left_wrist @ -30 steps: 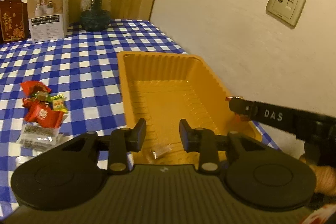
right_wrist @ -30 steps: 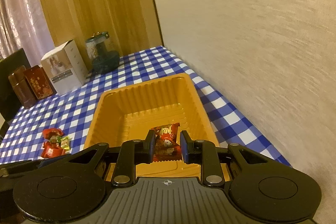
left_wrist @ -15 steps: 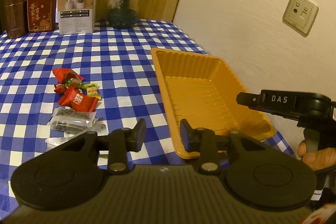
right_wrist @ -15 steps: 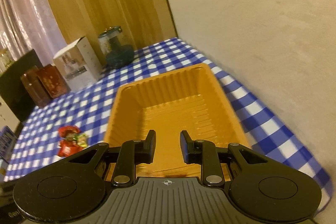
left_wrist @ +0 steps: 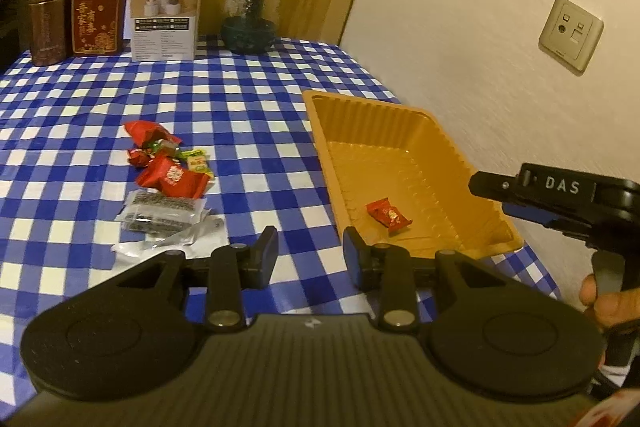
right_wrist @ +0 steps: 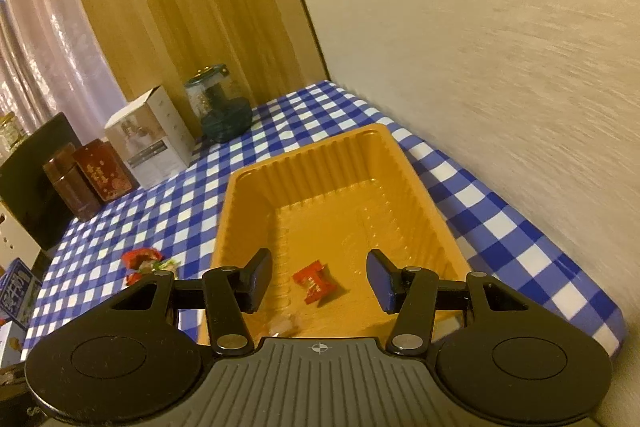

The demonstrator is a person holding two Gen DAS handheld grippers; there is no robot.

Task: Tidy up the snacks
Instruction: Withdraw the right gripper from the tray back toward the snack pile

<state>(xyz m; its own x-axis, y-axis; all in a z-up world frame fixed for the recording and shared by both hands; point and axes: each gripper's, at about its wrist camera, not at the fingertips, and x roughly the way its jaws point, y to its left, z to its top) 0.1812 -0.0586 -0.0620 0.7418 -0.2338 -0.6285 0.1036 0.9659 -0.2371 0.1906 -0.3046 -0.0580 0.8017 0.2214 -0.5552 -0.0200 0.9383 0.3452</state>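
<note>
An orange plastic tray (left_wrist: 400, 131) (right_wrist: 320, 163) stands on the blue checked cloth by the wall. A small red candy (left_wrist: 389, 214) (right_wrist: 314, 281) lies on its floor near the front. My right gripper (right_wrist: 318, 277) hovers over the tray's near end, its jaws opening, the candy lying loose below the gap. My left gripper (left_wrist: 310, 257) is open and empty over the cloth, left of the tray's near corner. A heap of red and green wrapped snacks (left_wrist: 168, 163) (right_wrist: 146, 263) and silvery packets (left_wrist: 164, 213) lies left of the tray.
At the table's far edge stand a brown tin (left_wrist: 47, 19), a red box (left_wrist: 96, 17), a white carton (left_wrist: 166, 17) and a dark glass jar (left_wrist: 250, 15). The wall runs close along the tray's right side. A hand (left_wrist: 608, 303) holds the right gripper's handle.
The right jaws have spread and let the red candy drop into the tray. The left gripper has swung left, away from the tray and toward the snack heap.
</note>
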